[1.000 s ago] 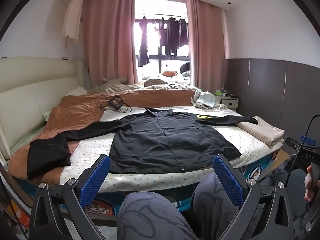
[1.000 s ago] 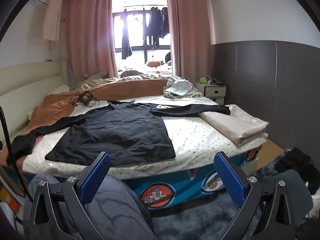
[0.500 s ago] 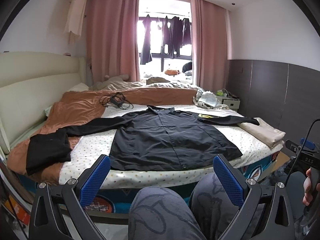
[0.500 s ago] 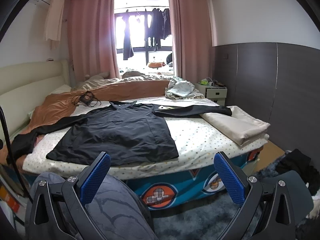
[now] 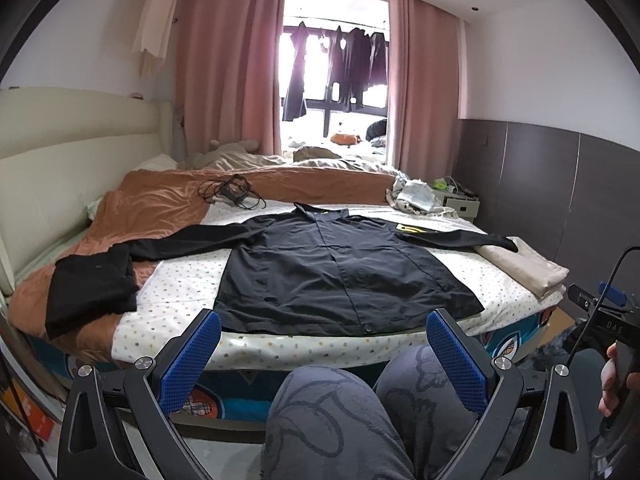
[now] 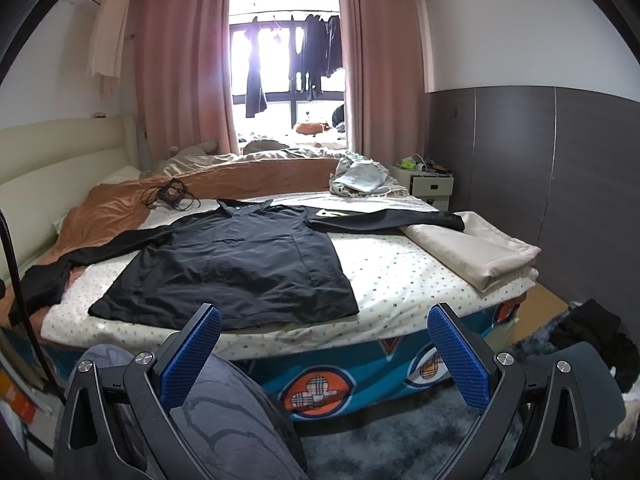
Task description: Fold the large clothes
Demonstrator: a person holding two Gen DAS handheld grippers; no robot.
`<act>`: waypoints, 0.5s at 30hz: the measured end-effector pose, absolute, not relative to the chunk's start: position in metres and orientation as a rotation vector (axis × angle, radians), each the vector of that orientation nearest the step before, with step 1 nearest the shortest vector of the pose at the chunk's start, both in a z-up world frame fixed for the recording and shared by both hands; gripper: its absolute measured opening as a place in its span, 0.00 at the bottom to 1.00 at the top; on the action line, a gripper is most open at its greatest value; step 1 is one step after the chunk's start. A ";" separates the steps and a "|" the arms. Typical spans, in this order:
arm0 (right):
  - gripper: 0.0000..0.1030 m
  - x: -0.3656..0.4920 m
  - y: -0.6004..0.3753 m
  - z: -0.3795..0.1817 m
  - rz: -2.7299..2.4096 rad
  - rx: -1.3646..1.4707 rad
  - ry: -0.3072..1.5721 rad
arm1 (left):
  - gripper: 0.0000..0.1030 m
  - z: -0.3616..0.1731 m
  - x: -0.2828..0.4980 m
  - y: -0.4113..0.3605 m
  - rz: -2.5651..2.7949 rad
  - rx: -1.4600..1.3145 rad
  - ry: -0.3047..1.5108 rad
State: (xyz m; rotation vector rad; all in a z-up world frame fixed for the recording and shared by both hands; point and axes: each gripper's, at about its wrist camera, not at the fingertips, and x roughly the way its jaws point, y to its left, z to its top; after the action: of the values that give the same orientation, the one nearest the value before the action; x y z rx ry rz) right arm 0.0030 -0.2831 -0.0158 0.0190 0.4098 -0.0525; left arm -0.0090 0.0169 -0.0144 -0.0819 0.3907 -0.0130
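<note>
A large black button-up shirt (image 5: 336, 264) (image 6: 244, 264) lies flat on the bed, front up, collar toward the window and both long sleeves spread out sideways. Its hem runs along the near edge of the mattress. My left gripper (image 5: 322, 356) hangs open above a person's knees (image 5: 360, 408), short of the hem, nothing between its blue pads. My right gripper (image 6: 324, 354) is open too, held in front of the bed's side, below the shirt's right hem corner. The right gripper's body (image 5: 600, 316) and a hand show at the right edge of the left wrist view.
A folded black garment (image 5: 92, 284) lies on the orange blanket (image 5: 160, 216) at left. Folded beige cloth (image 6: 476, 248) sits at the bed's right corner under the sleeve end. Black cables (image 5: 232, 192) lie near the collar. A nightstand (image 6: 432, 184) and dark clothes on the floor (image 6: 592, 328) are at right.
Both grippers have risen and tilted slightly, so the bed sits a little lower and farther in view. The shirt has not moved and both grippers stay open.
</note>
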 end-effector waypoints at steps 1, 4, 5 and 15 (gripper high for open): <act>1.00 0.003 -0.282 -0.016 -0.051 0.018 0.410 | 1.00 -0.015 -0.009 0.017 -0.011 -0.084 0.392; 1.00 0.002 -0.281 -0.016 -0.053 0.017 0.409 | 1.00 -0.015 -0.010 0.017 -0.009 -0.087 0.388; 1.00 0.003 -0.282 -0.016 -0.051 0.018 0.411 | 1.00 -0.014 -0.011 0.017 -0.011 -0.087 0.385; 1.00 -0.001 -0.280 -0.016 -0.051 0.021 0.402 | 1.00 -0.009 -0.019 0.015 -0.016 -0.077 0.353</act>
State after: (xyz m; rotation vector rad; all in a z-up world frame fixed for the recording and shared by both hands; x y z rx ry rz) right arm -0.0006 -0.2801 -0.0158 0.0206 0.4021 -0.0512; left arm -0.0188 0.0152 -0.0086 -0.0766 0.3533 -0.0160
